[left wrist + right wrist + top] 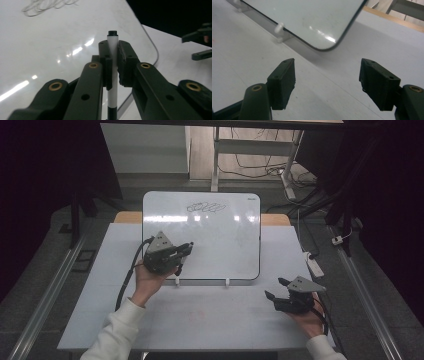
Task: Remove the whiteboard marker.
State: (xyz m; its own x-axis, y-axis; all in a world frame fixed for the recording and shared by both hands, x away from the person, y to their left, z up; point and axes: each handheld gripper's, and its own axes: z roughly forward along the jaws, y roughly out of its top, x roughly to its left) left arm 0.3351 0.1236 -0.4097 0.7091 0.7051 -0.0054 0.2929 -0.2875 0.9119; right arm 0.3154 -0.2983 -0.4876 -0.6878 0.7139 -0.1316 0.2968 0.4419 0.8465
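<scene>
We clamp a white marker (113, 50) between the fingers of our left gripper (113, 53), its black end sticking up past the pads. In the high view that gripper (184, 251) hovers over the lower left part of the whiteboard (220, 240), which lies on the table (210, 315) with a scribble (205, 207) near its top edge. Our right gripper (276, 289) rests near the table's right edge, fingers (282, 82) spread apart with nothing between them, pointing towards the whiteboard's rounded corner (324, 46).
</scene>
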